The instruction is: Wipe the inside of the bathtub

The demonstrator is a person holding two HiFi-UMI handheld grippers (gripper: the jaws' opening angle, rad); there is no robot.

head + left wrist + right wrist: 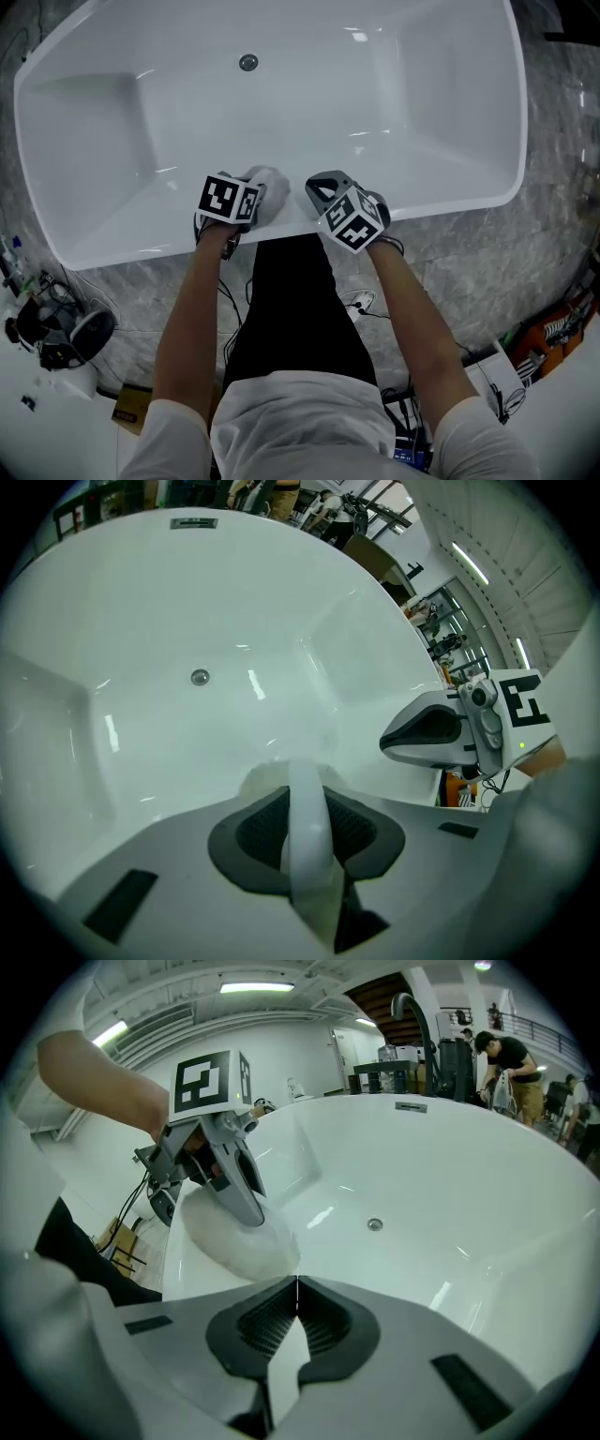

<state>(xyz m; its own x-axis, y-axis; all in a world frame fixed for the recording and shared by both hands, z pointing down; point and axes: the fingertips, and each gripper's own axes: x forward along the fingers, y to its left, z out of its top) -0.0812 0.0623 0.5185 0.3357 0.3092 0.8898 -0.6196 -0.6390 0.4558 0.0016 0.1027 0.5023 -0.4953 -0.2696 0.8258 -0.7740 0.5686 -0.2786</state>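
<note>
Item: white freestanding bathtub (422,112), seen from above on a grey marble floor (534,244). Its basin is bare and unobstructed, with the round drain (247,63) on the tub floor at 12 o'clock from the tools. Both tools sit side by side at the middle of the near rim, the tub's 6 o'clock edge. The left gripper (248,199) has its jaws closed on a white cloth (270,183), a fold of which is pinched between the ribbed pads. The bulk of the cloth rests on the rim's inner edge. The right gripper (330,192), just beside it at 3 o'clock, has its jaws pressed fully together on nothing and is poised over the rim. Cables (361,302) and loose gear lie on the floor at 5 and 7 o'clock, outside the tub.
</note>
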